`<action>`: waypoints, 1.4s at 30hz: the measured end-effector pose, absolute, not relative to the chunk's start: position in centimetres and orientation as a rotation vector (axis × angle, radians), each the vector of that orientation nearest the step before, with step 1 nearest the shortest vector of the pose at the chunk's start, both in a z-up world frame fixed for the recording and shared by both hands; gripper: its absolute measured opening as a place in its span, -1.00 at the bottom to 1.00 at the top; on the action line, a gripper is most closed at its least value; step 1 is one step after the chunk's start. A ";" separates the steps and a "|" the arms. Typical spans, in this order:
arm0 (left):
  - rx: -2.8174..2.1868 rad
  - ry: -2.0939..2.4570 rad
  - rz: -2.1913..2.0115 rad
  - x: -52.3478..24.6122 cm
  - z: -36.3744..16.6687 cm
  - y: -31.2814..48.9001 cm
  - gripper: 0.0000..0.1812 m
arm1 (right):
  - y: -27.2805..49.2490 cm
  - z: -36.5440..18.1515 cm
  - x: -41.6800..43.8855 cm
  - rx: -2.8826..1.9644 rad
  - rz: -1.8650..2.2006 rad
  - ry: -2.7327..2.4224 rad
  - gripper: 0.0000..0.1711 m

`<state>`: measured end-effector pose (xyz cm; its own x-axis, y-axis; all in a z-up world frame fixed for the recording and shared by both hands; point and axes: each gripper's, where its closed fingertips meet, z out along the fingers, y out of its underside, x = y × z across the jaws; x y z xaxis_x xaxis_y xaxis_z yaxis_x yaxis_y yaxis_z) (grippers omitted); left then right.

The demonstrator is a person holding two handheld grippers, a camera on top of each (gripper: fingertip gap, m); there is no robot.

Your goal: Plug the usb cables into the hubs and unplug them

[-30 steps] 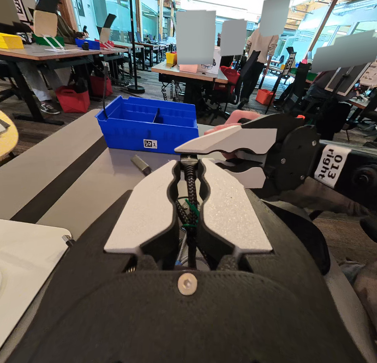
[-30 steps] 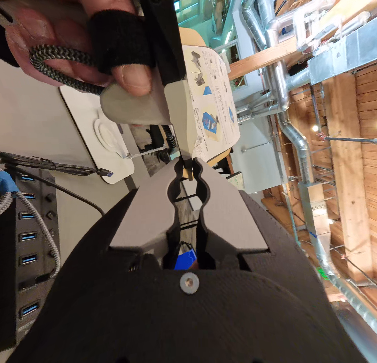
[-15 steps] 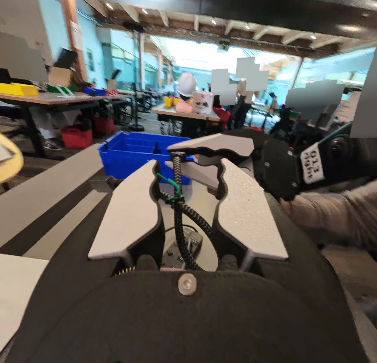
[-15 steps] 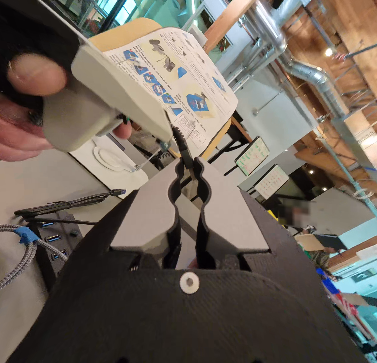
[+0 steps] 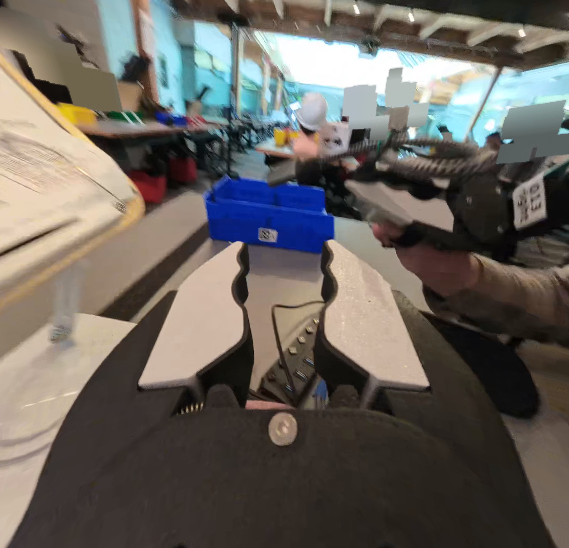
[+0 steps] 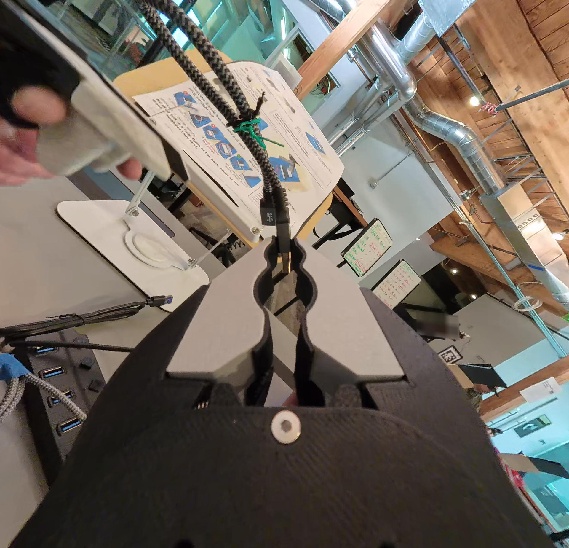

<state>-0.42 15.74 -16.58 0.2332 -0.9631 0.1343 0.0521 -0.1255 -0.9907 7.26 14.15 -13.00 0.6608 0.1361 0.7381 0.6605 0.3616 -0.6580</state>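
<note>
- Blue bin (image 5: pixel 268 222) sits on the grey bench (image 5: pixel 172 256) ahead of my left gripper (image 5: pixel 283 256); it is split into compartments, and I cannot see anything in them from this low angle.
- My left gripper: jaws spread wide, holding nothing; the bench and part of a black USB hub (image 5: pixel 295 360) show through the gap.
- My right gripper (image 6: pixel 284 256): jaws closed onto the metal plug of the braided cable (image 6: pixel 215 80), pinching it at the very tips.
- The plug's long axis runs along the fingers, metal end pointing back toward the camera, black plug body (image 6: pixel 275 212) sticking out past the tips.
- The cable is held up in the air, clear of the bench; it arcs away in a doubled loop tied with a green twist tie (image 6: pixel 252 129).
- The hub (image 6: pixel 61 388) lies at the lower left of the right wrist view, its blue ports in a row; a grey braided cable (image 6: pixel 27 391) lies over it.
- Thin black cable (image 6: pixel 92 313) with a blue-tipped plug lies loose on the bench, just beside the hub.
</note>
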 end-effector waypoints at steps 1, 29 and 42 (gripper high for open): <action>-1.383 0.979 -1.156 0.5 -17.3 15.1 -0.40 | 14.2 -13.0 7.1 -1.174 -0.404 -0.829 -0.94; -1.302 0.958 -1.181 5.6 -15.9 11.9 -0.78 | 13.7 -16.7 4.8 -1.026 -0.680 -1.373 -0.93; -1.340 0.998 -1.194 6.1 -16.5 11.4 -0.79 | 13.5 -16.8 4.7 -1.008 -0.689 -1.415 -0.94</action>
<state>6.12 11.43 -16.47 0.1592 -0.9793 0.1248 0.0501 -0.1182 -0.9917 4.67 13.46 -16.81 0.0828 0.1757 0.9809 0.8807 0.4477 -0.1546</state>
